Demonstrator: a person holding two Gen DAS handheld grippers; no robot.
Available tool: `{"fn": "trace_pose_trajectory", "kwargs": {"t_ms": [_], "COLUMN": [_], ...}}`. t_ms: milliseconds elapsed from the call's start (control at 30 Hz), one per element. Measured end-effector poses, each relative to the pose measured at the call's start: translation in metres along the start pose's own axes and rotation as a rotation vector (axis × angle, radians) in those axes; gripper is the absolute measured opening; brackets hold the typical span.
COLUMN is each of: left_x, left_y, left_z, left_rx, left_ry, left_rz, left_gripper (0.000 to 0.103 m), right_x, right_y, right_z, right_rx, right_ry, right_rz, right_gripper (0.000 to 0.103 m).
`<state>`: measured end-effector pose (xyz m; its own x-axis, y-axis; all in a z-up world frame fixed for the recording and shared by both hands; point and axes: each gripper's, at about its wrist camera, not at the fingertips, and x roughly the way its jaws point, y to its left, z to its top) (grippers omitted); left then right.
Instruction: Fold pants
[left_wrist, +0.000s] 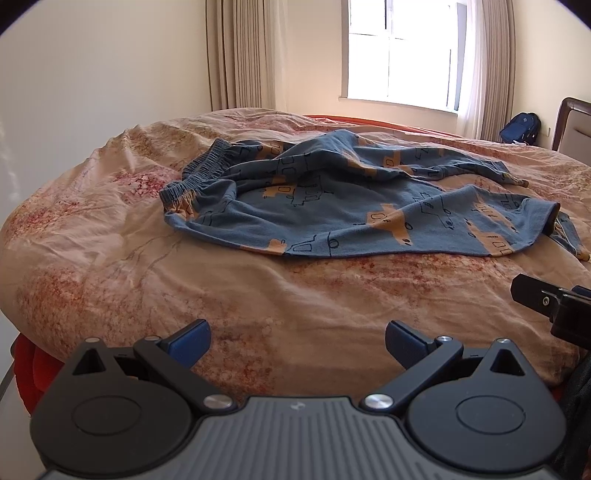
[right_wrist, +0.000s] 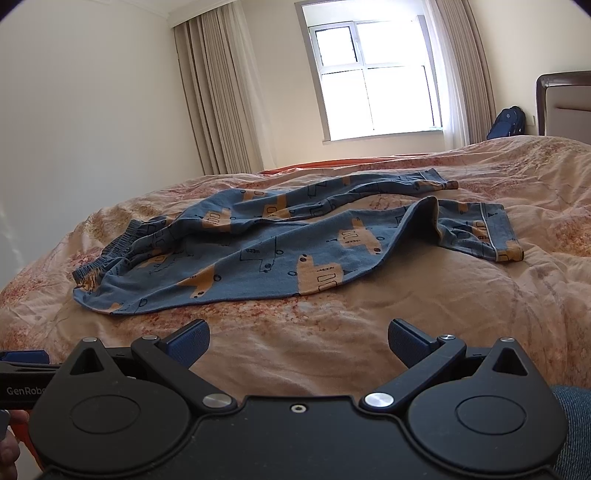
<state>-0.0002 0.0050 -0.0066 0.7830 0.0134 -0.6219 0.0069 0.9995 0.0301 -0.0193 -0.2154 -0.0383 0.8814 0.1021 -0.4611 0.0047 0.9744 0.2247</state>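
Blue patterned pants (left_wrist: 332, 206) were seen rumpled mid-bed (left_wrist: 92, 258); left gripper (left_wrist: 297, 343) and right gripper (right_wrist: 298, 343) were held spread near its near edge.

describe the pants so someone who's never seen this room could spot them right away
A bed covered by a peach floral quilt fills the room below the bright window. Spread rumpled across the quilt's middle lie the pants, with the gathered elastic waistband toward the left and both legs trailing right. They are the only garment there: blue fabric printed with orange vehicle shapes, unlike the pale bedding.
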Motion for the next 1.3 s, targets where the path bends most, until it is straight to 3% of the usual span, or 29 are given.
{"fn": "trace_pose_trajectory", "kwargs": {"t_ms": [833, 1300], "left_x": [0.0, -0.0038], "left_y": [0.0002, -0.0004], "left_z": [0.0001, 0.0068], "left_rx": [0.0, 0.002], "left_ry": [0.001, 0.002], "left_rz": [-0.002, -0.051], "left_gripper": [0.103, 0.103], "right_x": [0.001, 0.0015], "right_y": [-0.0004, 0.0043], "right_z": [-0.0004, 0.001], "right_rx": [0.005, -0.016], "right_ry": [0.0, 0.027], "right_rz": [0.001, 0.007], "right_gripper": [0.103, 0.103]}}
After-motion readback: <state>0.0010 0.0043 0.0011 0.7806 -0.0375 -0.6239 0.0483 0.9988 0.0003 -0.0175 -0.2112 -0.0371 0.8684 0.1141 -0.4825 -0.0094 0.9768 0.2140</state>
